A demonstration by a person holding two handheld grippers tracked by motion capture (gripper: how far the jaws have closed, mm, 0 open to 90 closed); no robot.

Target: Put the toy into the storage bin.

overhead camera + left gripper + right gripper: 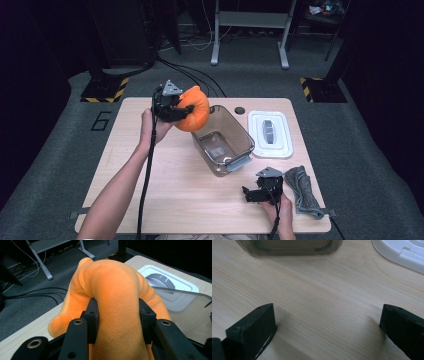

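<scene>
Above the clear bin's [222,140] far rim, I am clamping the orange plush toy [194,114] in my left gripper [172,107] for dropping in; my right gripper [261,192] is resting wide-jawed, empty.

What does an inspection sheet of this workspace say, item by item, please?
Surface: light wooden table, with a dark round hole near its far edge.
Job's things: orange plush toy held above the table beside the open clear container; white lid lies right of it.
Clutter: grey cloth at the right edge.
Grippers: left gripper shut on the toy; right gripper open, low over the table.
Cables: one trails from each gripper; more on the floor.
Surroundings: grey carpet, metal frame legs, dark stands.
</scene>
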